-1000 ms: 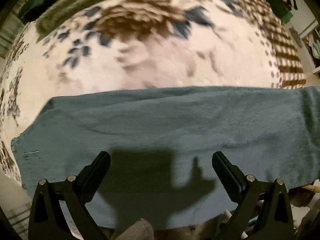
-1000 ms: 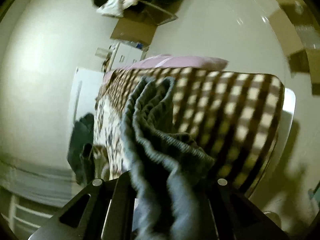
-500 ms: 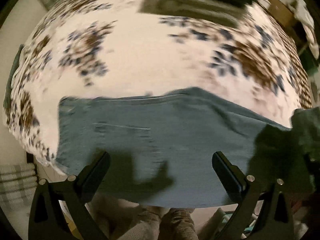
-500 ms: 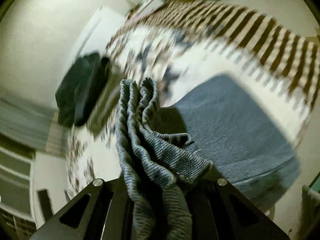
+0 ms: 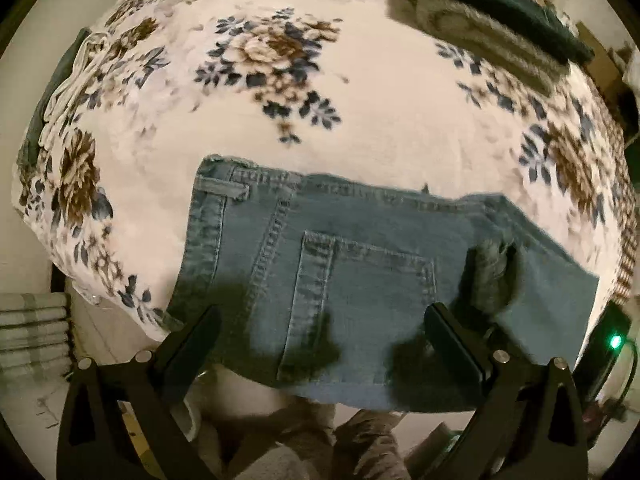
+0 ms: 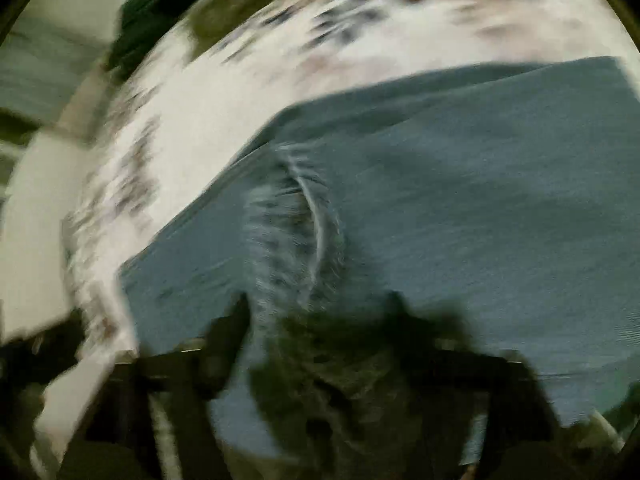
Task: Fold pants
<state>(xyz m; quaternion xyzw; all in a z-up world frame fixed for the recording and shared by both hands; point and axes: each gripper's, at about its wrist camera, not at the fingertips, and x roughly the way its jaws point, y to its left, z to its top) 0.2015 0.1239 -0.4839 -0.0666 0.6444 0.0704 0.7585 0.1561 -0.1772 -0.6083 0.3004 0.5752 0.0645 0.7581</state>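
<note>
Since 0.5 s earlier, my left view had swung from a plain stretch of leg to the waistband end of the blue denim pants [image 5: 360,276], with the stitched back pocket [image 5: 360,300] now between the fingers. My left gripper [image 5: 320,344] stood spread wide above the pocket, holding nothing. My right gripper [image 6: 316,344] had carried its bunched denim in from the air and down onto the flat layer; that view was badly smeared, but the wad sat between its fingers, so I judged it pinched on the pants.

The pants lay on the cream floral fleece blanket [image 5: 280,120], their near edge hanging past the blanket's front edge. A folded dark garment on a grey pad [image 5: 500,28] sat at the blanket's far right corner.

My worry was the overhang: releasing the wad too near the blanket's front edge could let the weight drag the fold off, and a crumpled drop would leave a crooked, lumpy crease.
</note>
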